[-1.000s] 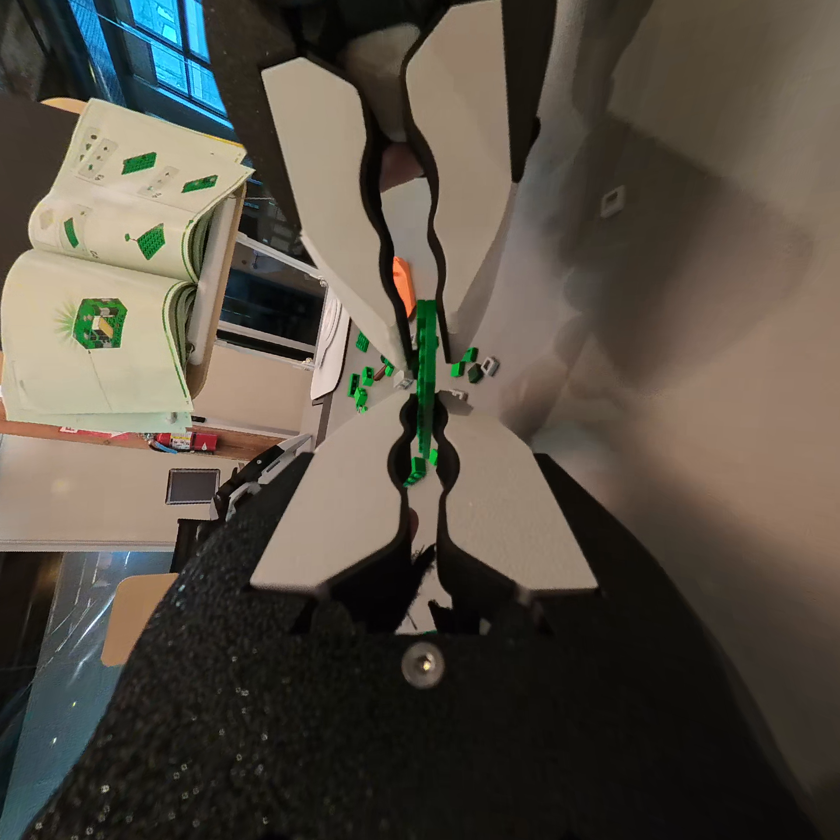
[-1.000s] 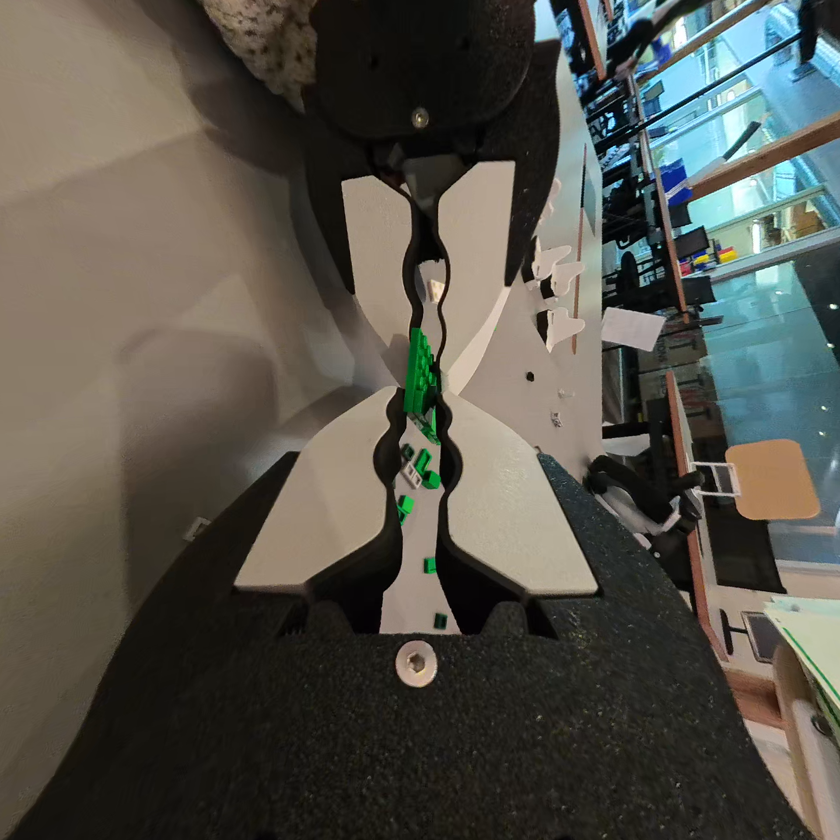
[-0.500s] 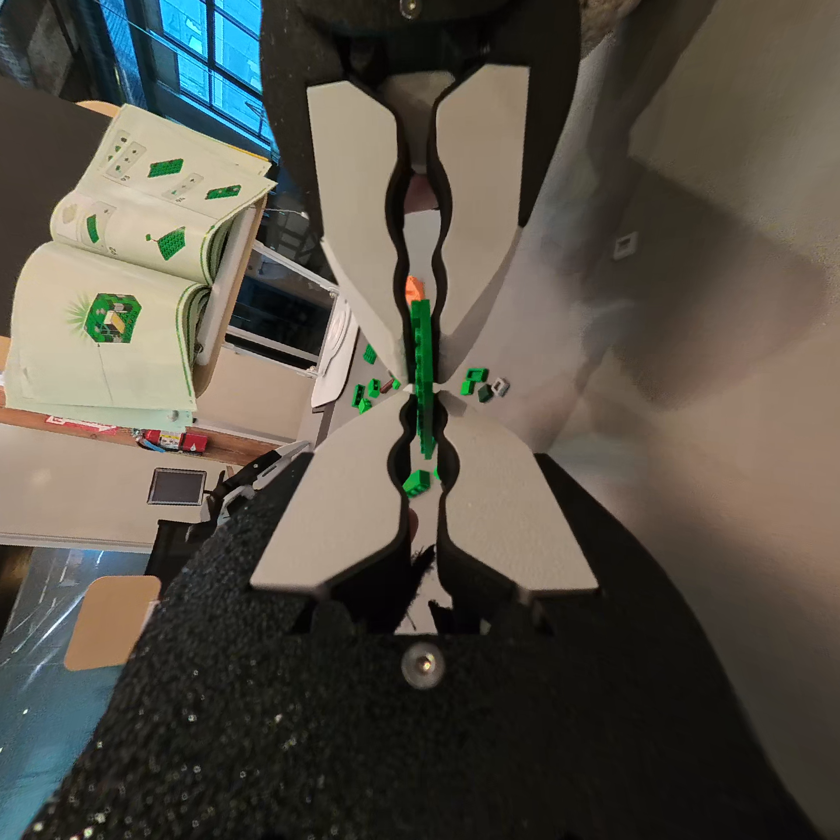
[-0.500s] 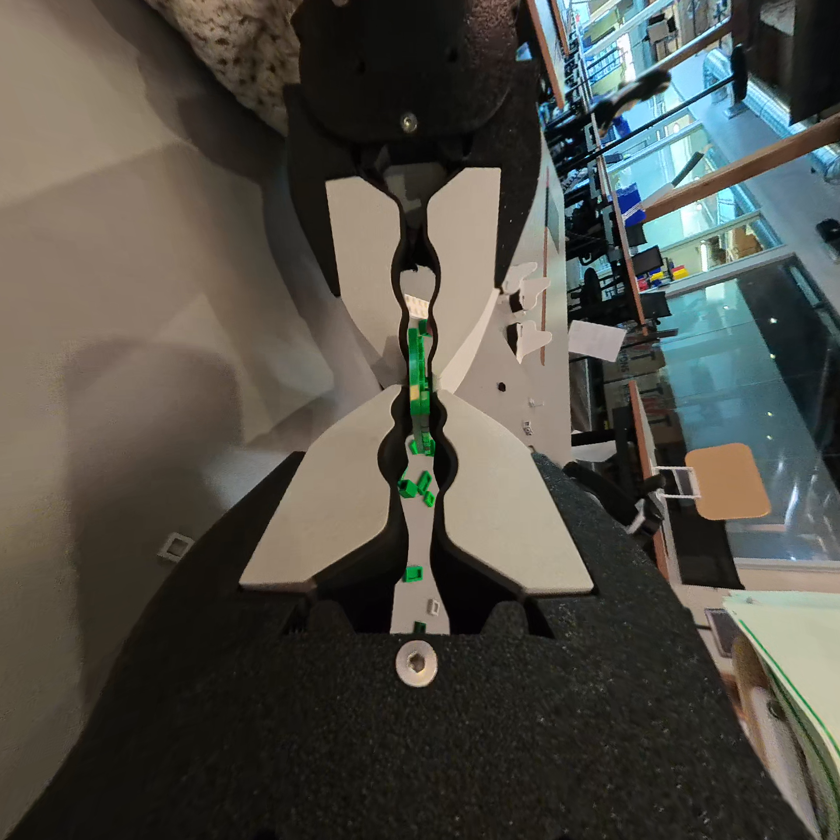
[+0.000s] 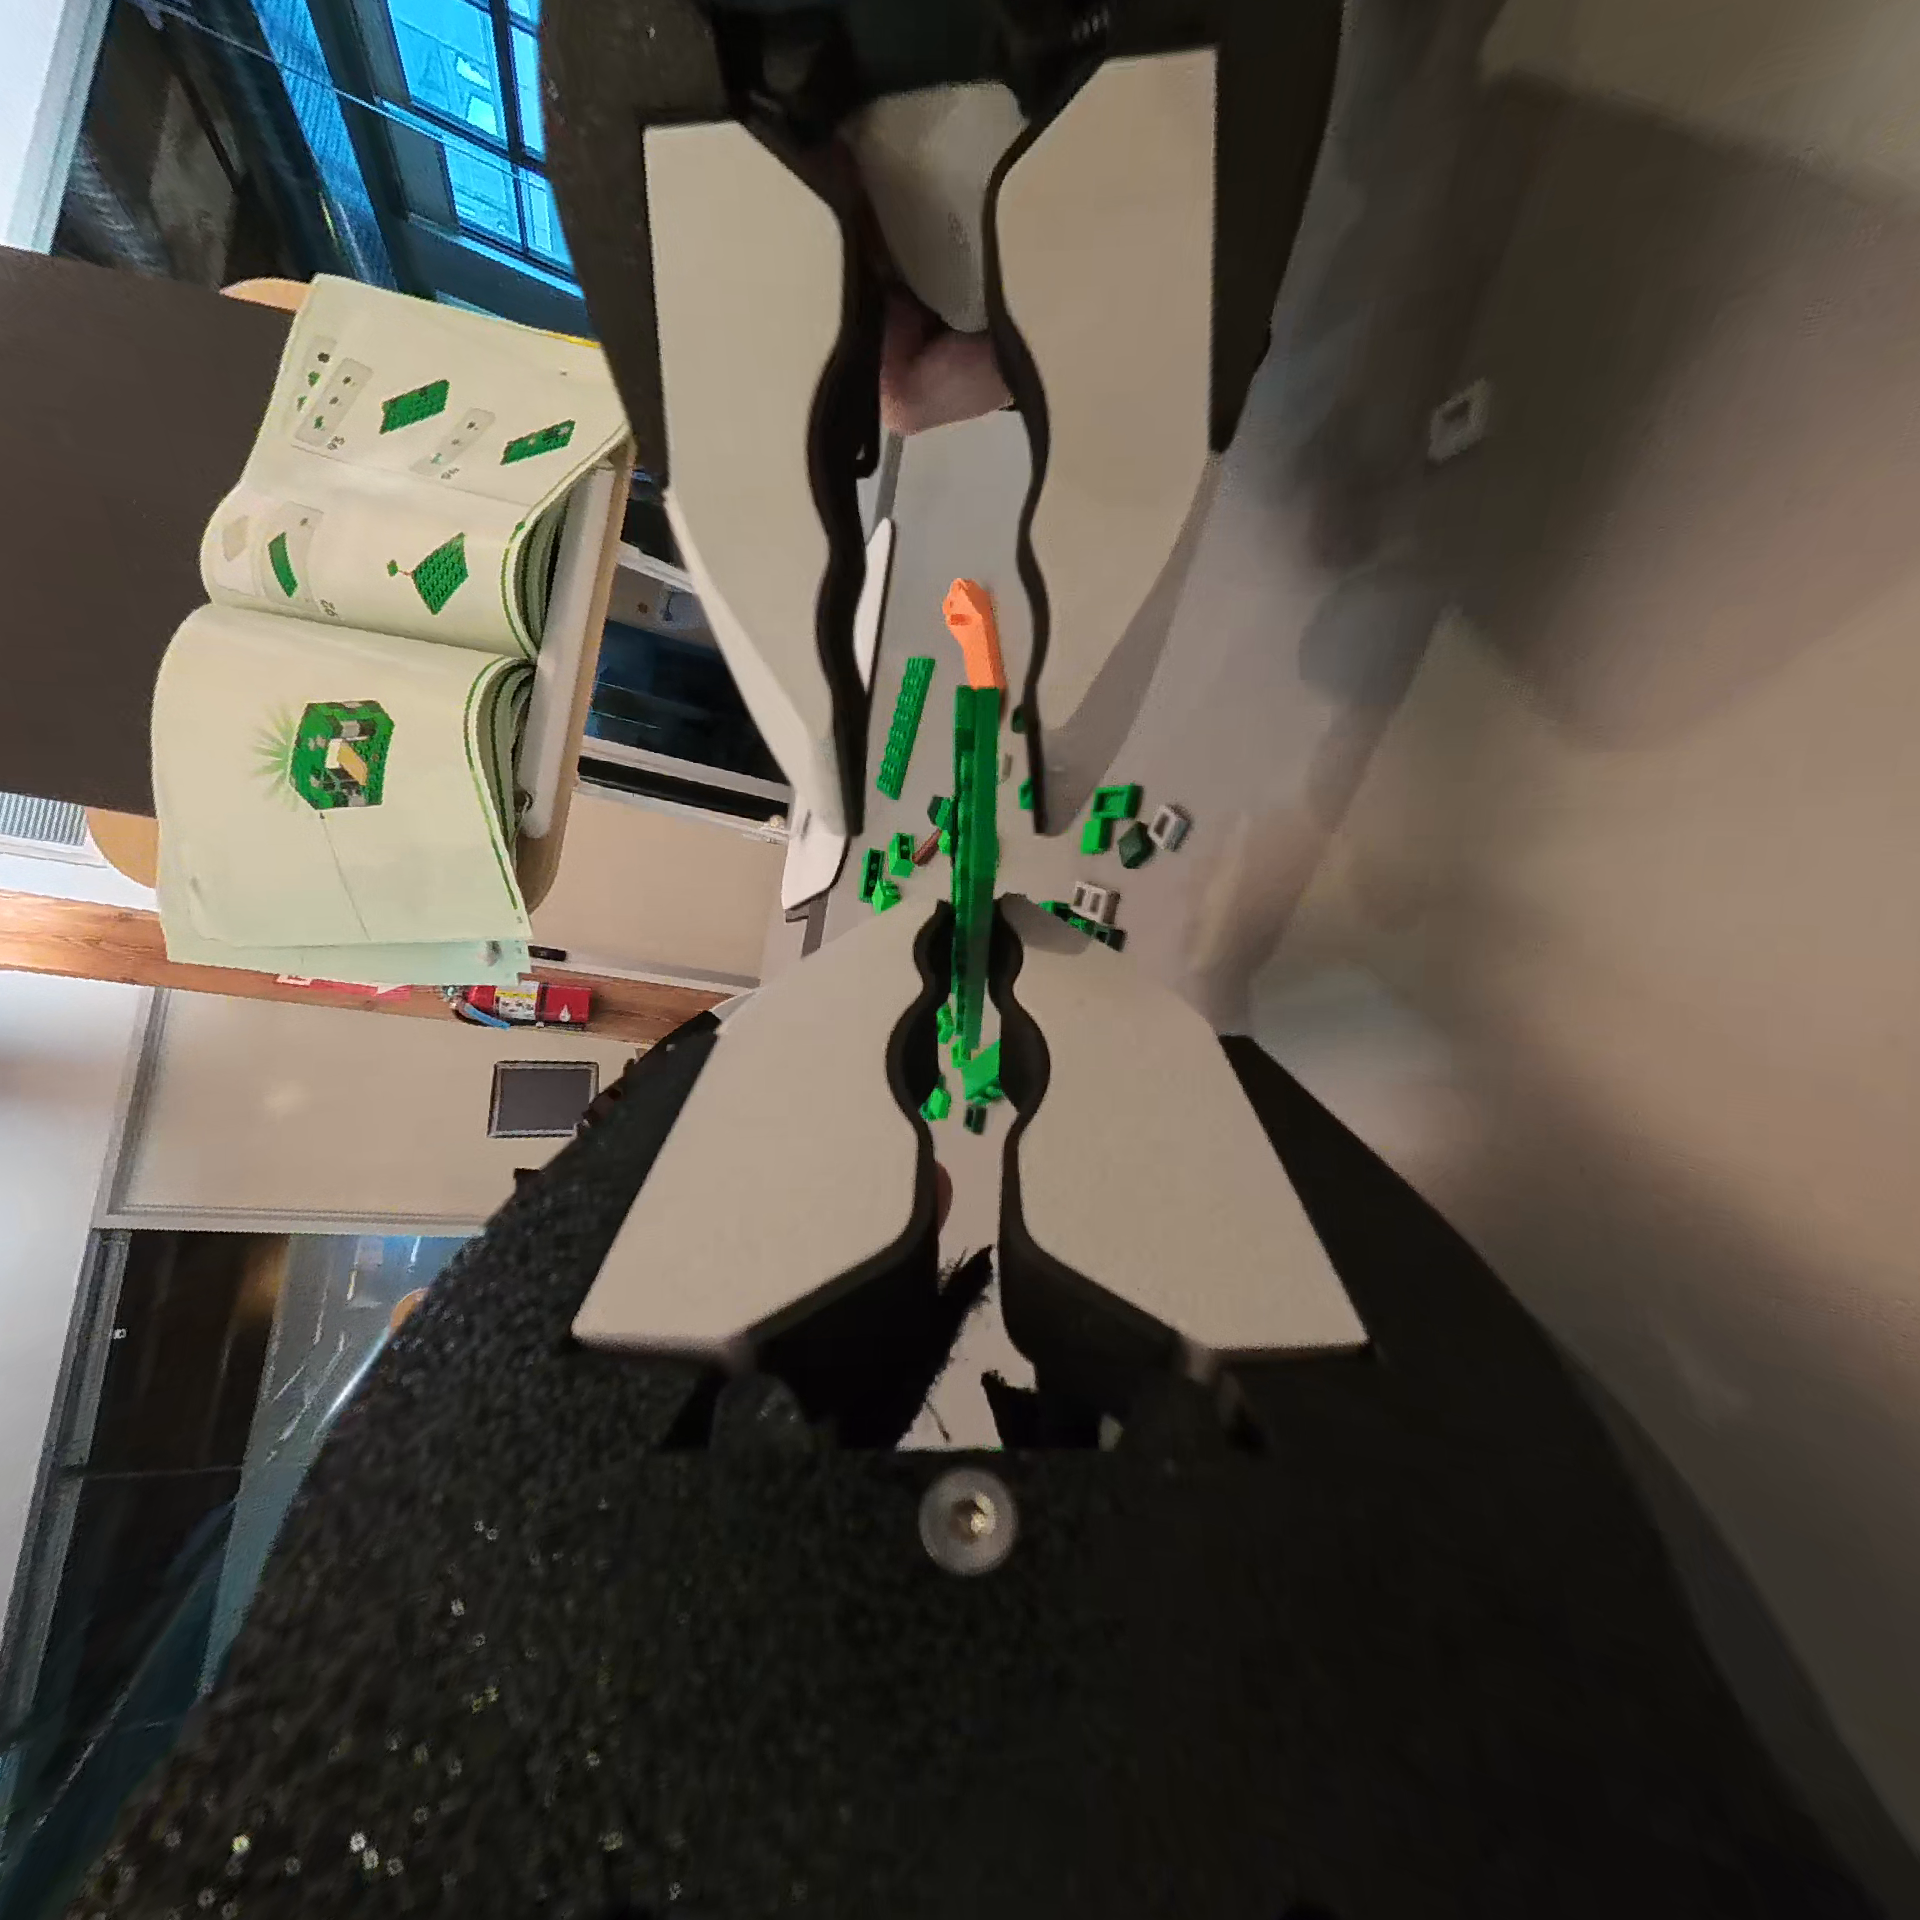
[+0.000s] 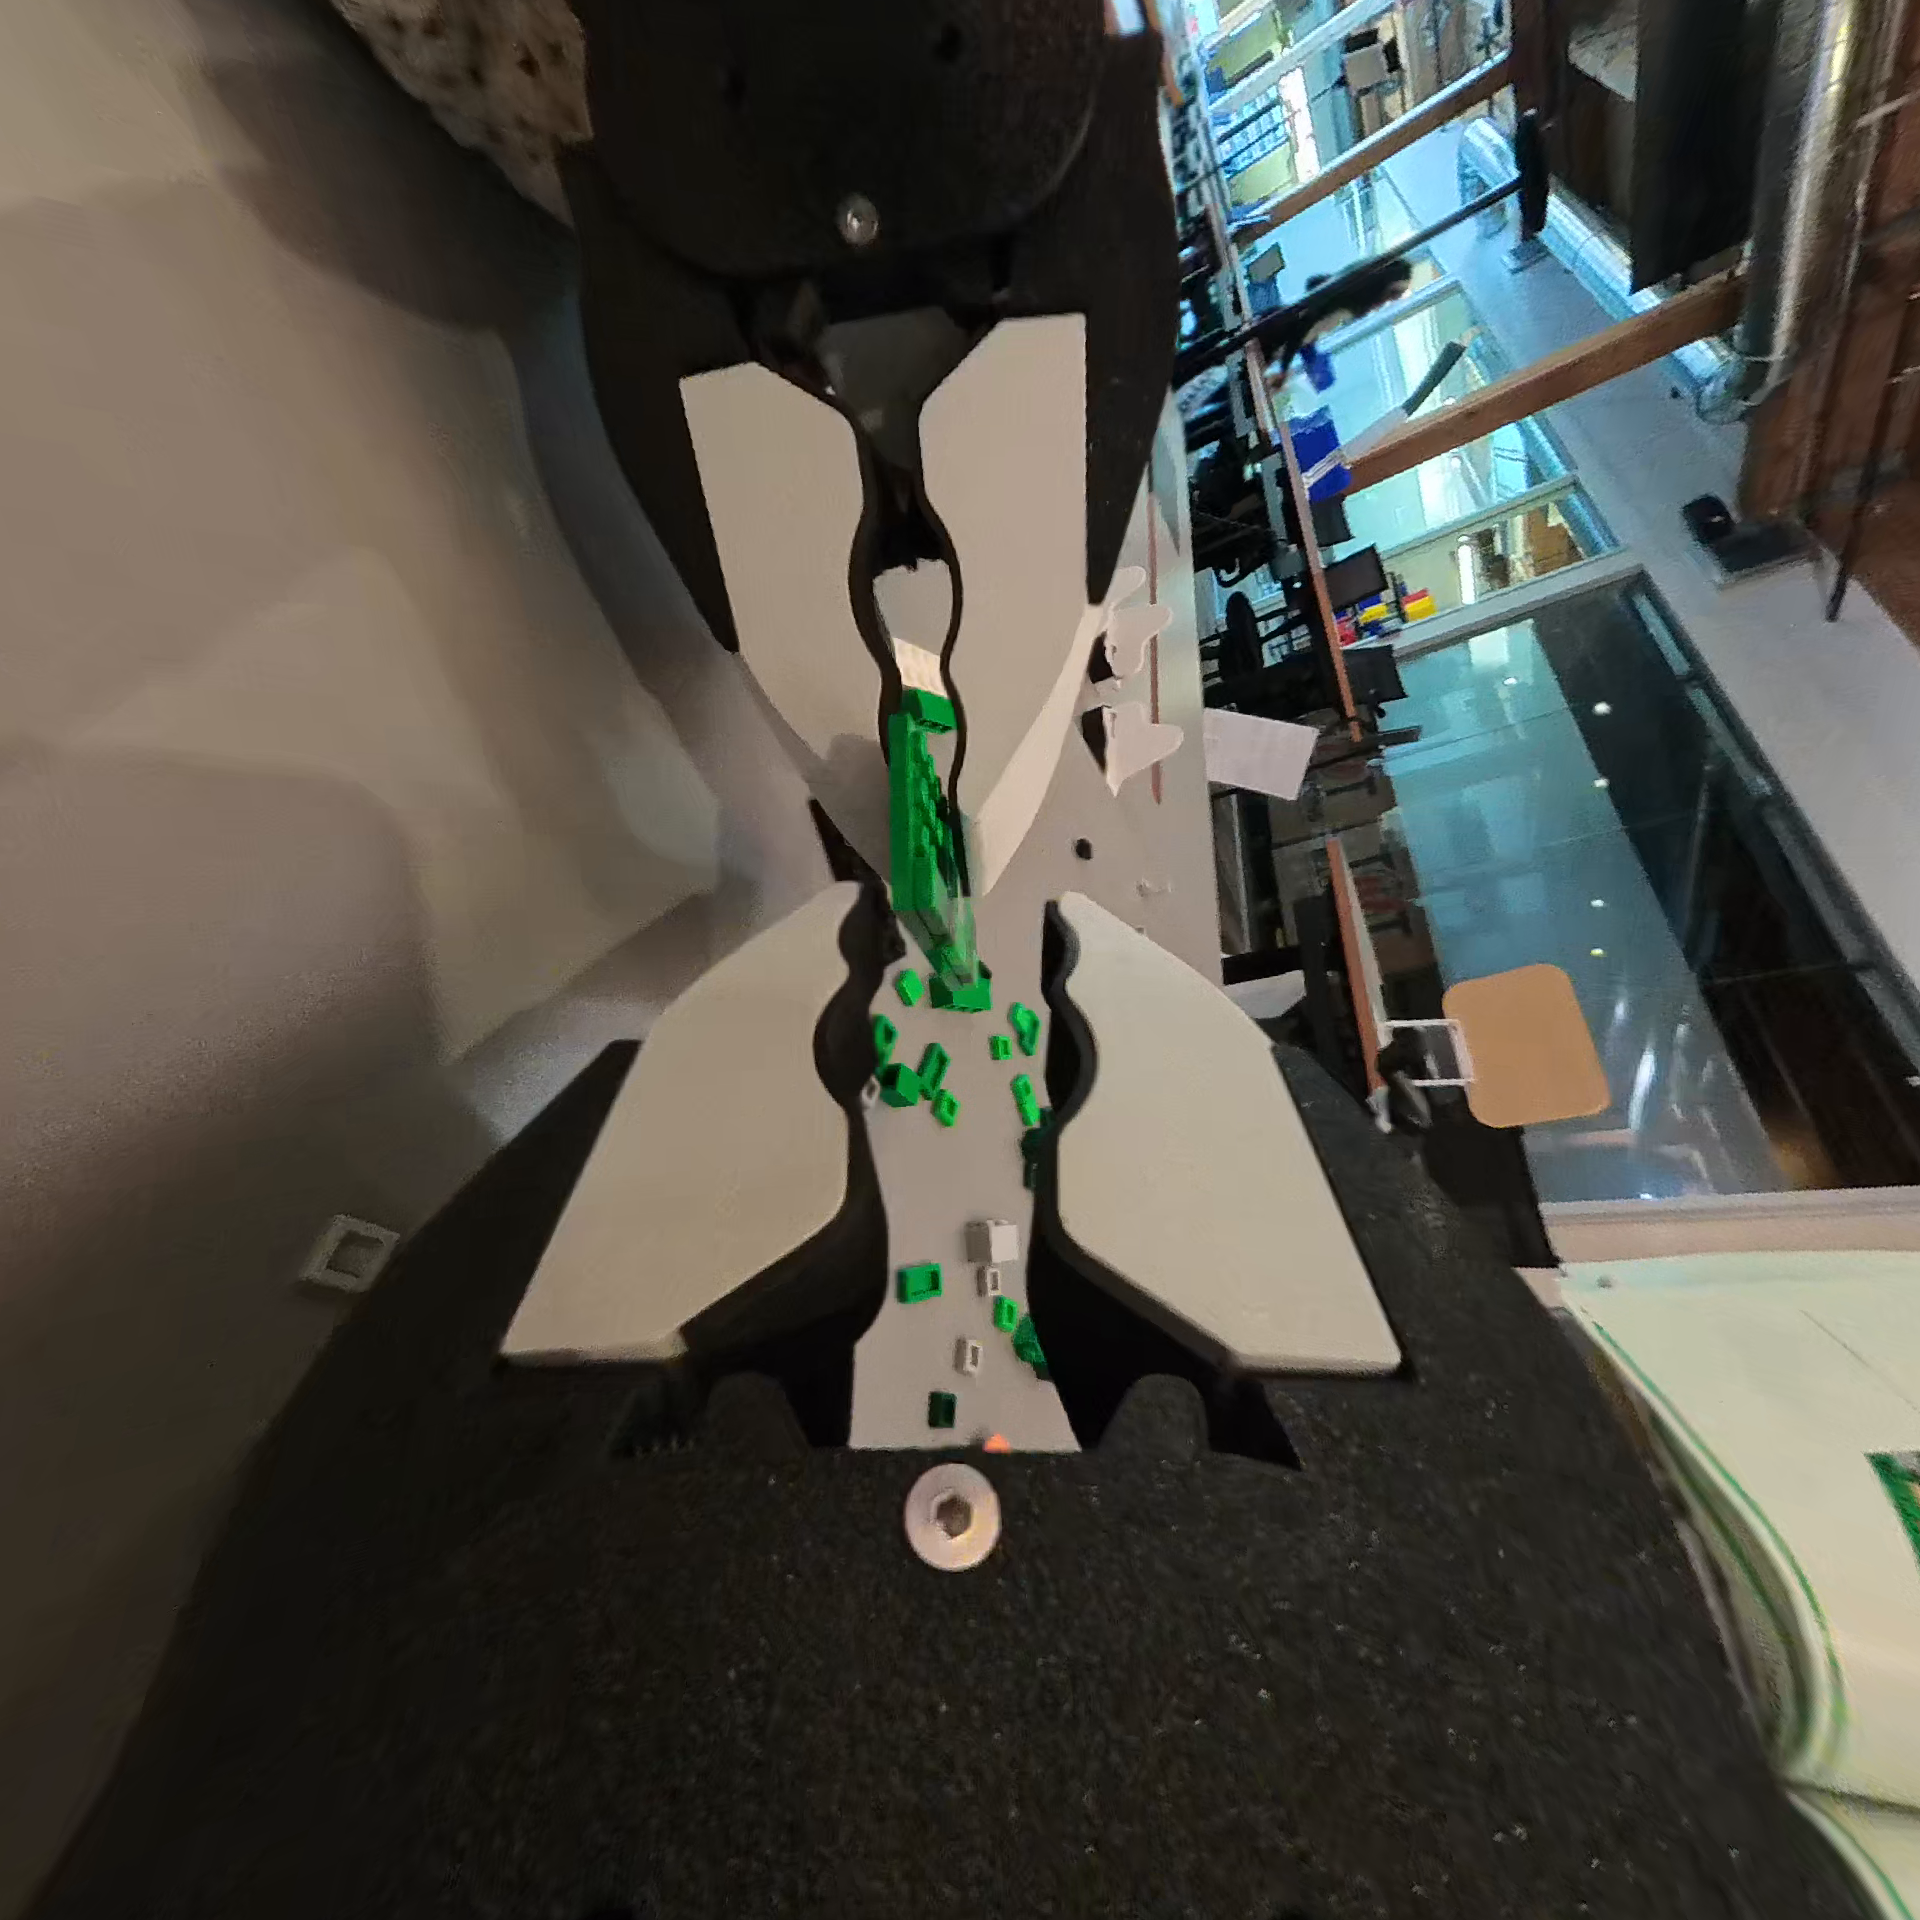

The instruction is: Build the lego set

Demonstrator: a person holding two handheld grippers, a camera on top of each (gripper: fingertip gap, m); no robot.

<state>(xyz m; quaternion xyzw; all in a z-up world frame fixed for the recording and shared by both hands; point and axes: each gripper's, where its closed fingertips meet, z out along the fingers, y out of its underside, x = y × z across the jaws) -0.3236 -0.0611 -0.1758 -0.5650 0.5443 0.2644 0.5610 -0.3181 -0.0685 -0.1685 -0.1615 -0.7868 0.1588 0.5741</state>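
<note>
My left gripper is shut on a green Lego plate assembly, held edge-on above the white table. The right gripper faces it from above with its jaws apart, on either side of the plate's far end, not pressing it. In the right wrist view my right gripper is open, and the left gripper opposite holds the green plate. An orange piece and a loose green plate lie on the table behind.
Several small green and grey loose pieces are scattered on the table under the grippers. An open instruction booklet stands at the left on a holder. A small grey frame piece lies apart. The grippers are tip to tip, or close to it.
My right gripper has opened and let go of the green plate, drawing back a little. My left gripper still holds the plate.
</note>
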